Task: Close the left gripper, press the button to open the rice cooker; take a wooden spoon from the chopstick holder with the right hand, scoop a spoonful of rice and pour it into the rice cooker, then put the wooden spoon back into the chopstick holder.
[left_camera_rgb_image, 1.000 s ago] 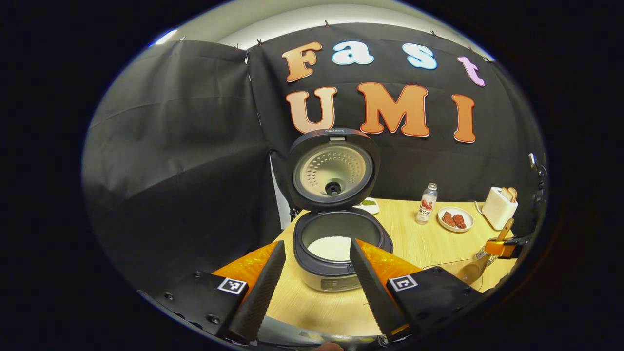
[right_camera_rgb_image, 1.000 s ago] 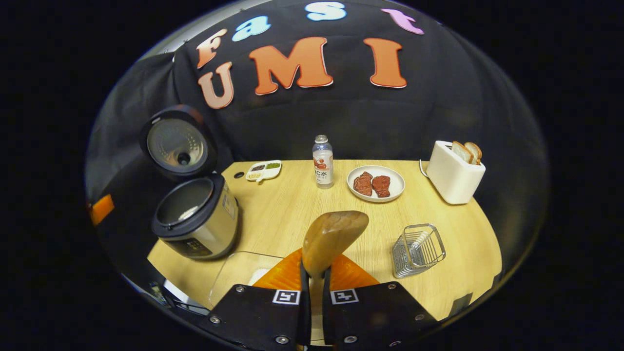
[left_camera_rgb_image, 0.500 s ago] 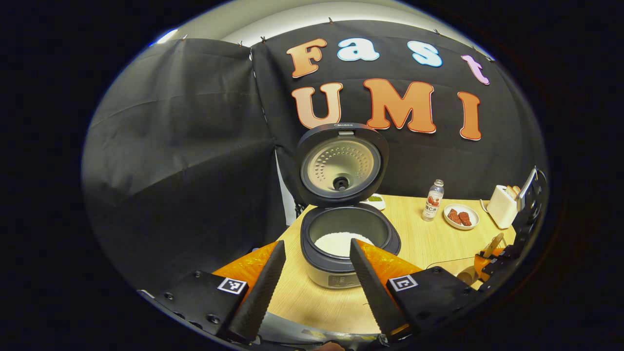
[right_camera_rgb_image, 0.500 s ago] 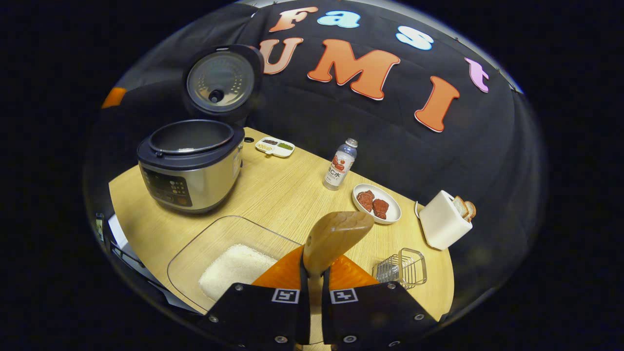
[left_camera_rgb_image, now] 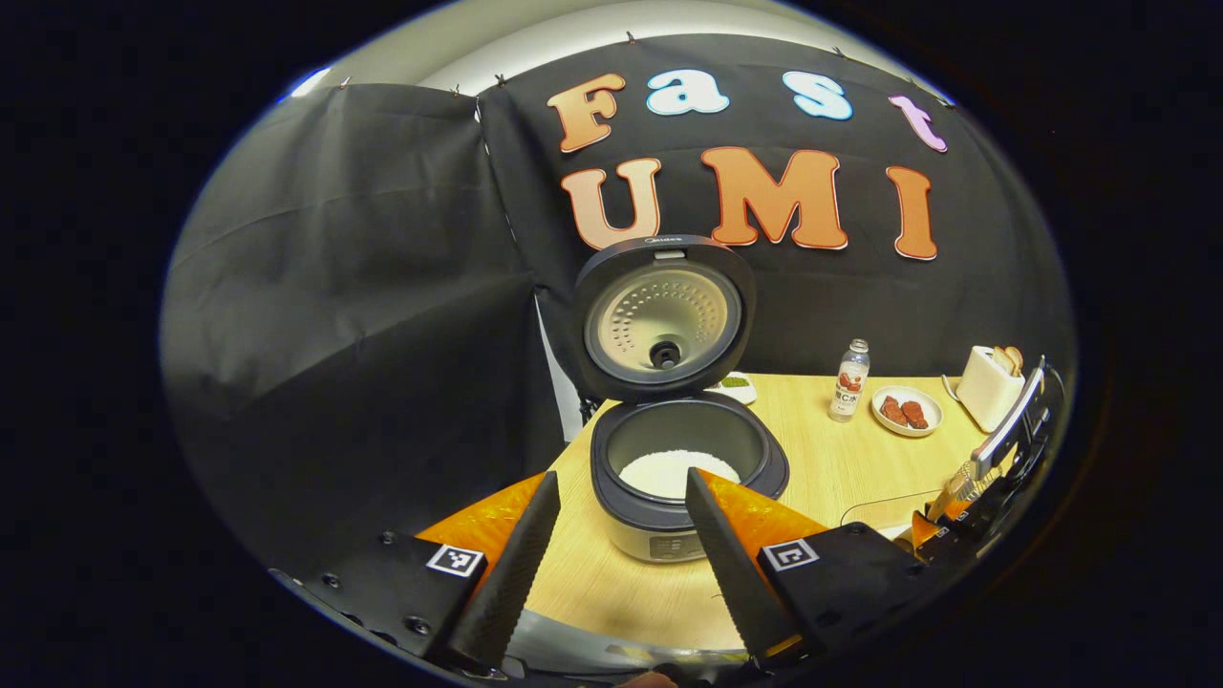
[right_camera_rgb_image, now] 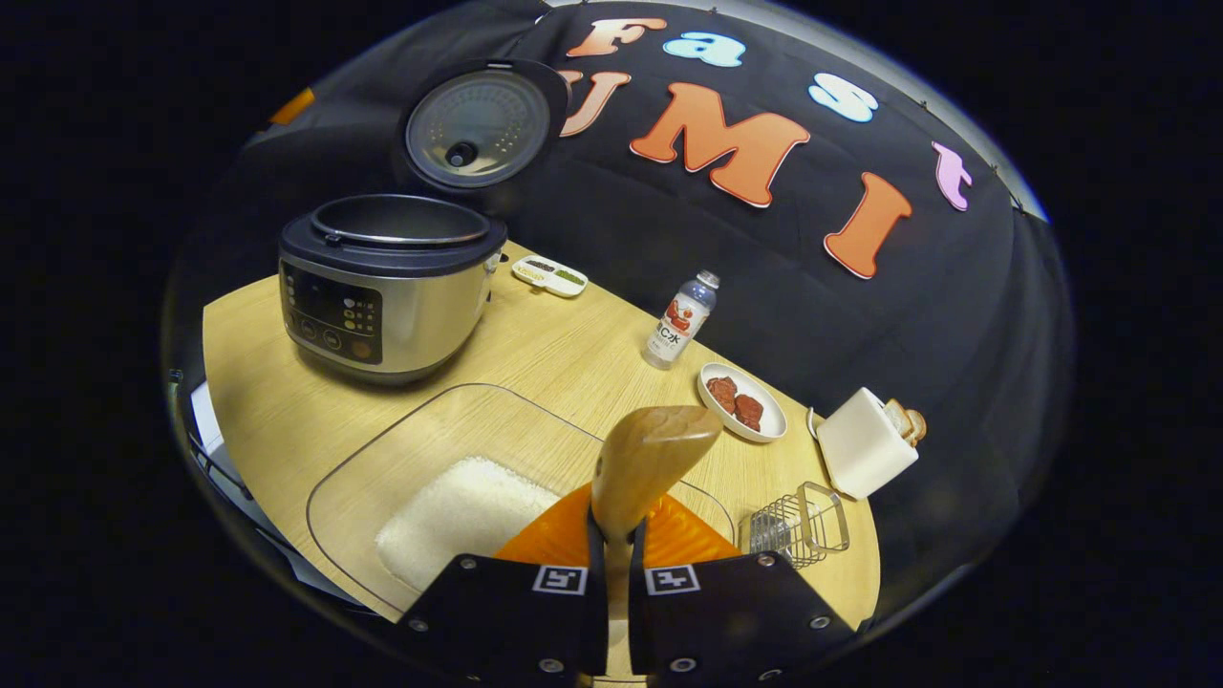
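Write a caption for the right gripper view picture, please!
Right gripper holds a wooden spoon above the clear rice tray, open rice cooker behind.

Black cloth wall [left_camera_rgb_image: 363, 287] drapes behind and left of the scene. Light wood worktop [right_camera_rgb_image: 564, 354]. Pale ceiling strip [left_camera_rgb_image: 535, 38] above the cloth.

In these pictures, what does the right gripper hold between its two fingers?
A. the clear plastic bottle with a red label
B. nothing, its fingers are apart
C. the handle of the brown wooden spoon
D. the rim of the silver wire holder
C: in the right gripper view, the right gripper has both fingers pressed on the handle of the brown wooden spoon, whose bowl sticks up above the clear container of white rice.
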A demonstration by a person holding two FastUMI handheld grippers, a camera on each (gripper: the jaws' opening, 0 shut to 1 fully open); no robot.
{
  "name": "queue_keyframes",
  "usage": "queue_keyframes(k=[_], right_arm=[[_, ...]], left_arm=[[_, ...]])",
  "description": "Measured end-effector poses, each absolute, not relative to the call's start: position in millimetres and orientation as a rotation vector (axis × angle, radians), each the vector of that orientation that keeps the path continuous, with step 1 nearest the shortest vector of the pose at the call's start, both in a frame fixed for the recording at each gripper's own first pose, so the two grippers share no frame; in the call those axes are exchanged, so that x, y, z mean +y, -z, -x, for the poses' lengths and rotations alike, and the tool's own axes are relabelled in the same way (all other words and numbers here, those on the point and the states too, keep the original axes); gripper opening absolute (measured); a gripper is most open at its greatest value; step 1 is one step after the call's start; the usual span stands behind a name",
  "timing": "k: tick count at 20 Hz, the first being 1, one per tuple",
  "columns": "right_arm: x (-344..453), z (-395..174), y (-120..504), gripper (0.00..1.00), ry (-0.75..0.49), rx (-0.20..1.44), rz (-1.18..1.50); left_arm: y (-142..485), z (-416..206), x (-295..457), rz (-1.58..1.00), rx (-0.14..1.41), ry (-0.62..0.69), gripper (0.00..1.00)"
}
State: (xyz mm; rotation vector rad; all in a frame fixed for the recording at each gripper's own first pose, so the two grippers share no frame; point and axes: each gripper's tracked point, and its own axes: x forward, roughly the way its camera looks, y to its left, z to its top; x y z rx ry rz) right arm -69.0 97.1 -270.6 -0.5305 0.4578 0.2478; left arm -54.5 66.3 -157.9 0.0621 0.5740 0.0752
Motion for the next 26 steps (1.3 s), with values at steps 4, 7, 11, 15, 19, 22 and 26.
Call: queue_keyframes(k=[4, 7, 11, 15, 19, 22, 26], right_arm=[[97, 70, 272, 0.08, -0.212, 0.437, 0.469], [98, 72, 275, 0.08, -0.181, 0.46, 0.417], [105, 75, 274, 0.08, -0.157, 0.458, 0.394], [111, 81, 268, 0.08, -0.116, 0.477, 0.301], [116, 81, 266, 0.08, -0.097, 0.496, 0.112], [124, 85, 270, 0.08, -0.096, 0.546, -0.065], [137, 80, 275, 0.08, -0.083, 0.587, -0.242]], left_arm=[[162, 54, 74, -0.062, 0.59, -0.082, 0.9], [166, 55, 80, -0.057, 0.602, -0.082, 0.9], [170, 55, 86, -0.057, 0.618, -0.074, 0.91], [175, 50, 90, -0.055, 0.627, -0.06, 0.9], [181, 46, 94, -0.052, 0.65, -0.049, 0.91], [186, 43, 97, -0.079, 0.666, -0.03, 0.91], [186, 39, 97, -0.118, 0.674, -0.003, 0.9]])
